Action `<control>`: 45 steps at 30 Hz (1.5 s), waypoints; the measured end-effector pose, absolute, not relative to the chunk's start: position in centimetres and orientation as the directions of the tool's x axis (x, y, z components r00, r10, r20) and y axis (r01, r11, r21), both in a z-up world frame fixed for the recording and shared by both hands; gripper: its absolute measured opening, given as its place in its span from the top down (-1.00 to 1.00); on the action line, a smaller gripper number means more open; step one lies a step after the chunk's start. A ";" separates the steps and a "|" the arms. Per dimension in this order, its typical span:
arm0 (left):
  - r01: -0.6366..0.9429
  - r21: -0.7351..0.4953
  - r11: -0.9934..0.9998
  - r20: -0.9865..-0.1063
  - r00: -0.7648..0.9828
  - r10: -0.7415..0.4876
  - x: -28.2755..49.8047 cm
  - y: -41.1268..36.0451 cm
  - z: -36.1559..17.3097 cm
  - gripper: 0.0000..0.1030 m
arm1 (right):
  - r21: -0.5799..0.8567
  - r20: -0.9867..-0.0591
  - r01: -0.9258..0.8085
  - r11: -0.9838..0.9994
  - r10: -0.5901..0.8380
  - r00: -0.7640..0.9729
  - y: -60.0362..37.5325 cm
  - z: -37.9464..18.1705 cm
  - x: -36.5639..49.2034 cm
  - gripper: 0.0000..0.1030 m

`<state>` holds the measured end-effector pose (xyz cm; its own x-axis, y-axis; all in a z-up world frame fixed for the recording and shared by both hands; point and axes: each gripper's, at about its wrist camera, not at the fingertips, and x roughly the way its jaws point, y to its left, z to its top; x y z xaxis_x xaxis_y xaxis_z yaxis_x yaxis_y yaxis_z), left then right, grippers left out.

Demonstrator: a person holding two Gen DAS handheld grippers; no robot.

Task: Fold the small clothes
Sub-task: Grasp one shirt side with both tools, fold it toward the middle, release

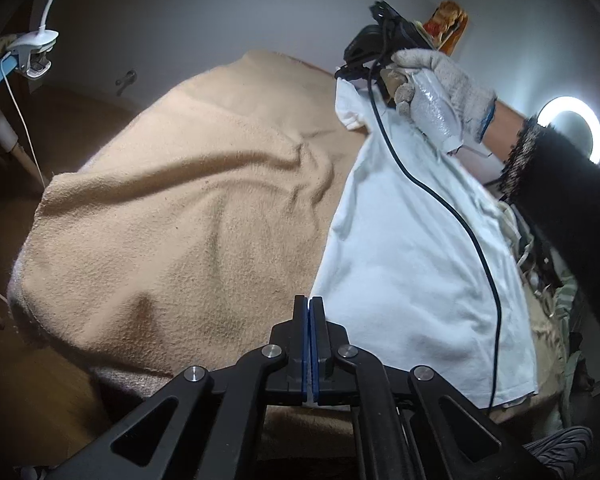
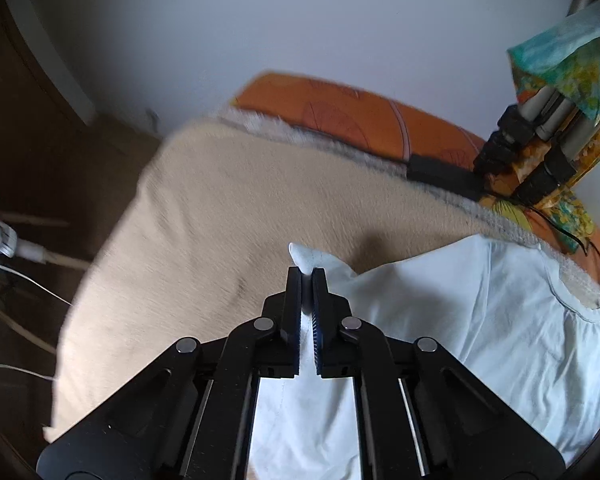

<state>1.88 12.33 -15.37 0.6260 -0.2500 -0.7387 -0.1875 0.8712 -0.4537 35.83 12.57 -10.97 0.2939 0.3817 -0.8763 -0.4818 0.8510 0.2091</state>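
Two grippers are clamped on a white T-shirt: the left gripper is pinched shut on its lower corner, the right gripper on a sleeve tip. The garment is spread over a beige blanket beside an orange pillow.
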 end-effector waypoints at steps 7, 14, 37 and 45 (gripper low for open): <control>-0.184 -0.492 0.851 -0.719 0.637 -0.277 1.4 12.7 -15.0 1.00 | 0.280 -0.848 -0.452 0.847 0.439 0.297 10.6 -11.3 36.7 0.90; -0.199 -0.444 0.874 -0.721 0.658 -0.217 1.3 12.4 -14.3 0.01 | 0.221 -0.883 -0.502 0.836 0.390 0.260 12.3 -11.8 36.1 0.39; -0.060 -0.443 0.894 -0.705 0.639 -0.306 2.0 8.4 -13.0 1.00 | 0.129 -0.886 -0.566 0.814 0.351 0.303 11.0 -11.4 34.4 0.92; 0.050 -0.457 0.888 -0.660 0.650 -0.377 2.3 5.2 -10.6 1.00 | 0.241 -0.804 -0.544 0.804 0.480 0.352 3.9 -7.9 33.7 0.92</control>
<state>2.31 5.20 -10.57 0.6505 -0.3767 -0.6595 0.0503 0.8878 -0.4575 33.68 3.86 -7.94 0.3521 0.4797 -0.8037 -0.5438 0.8037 0.2414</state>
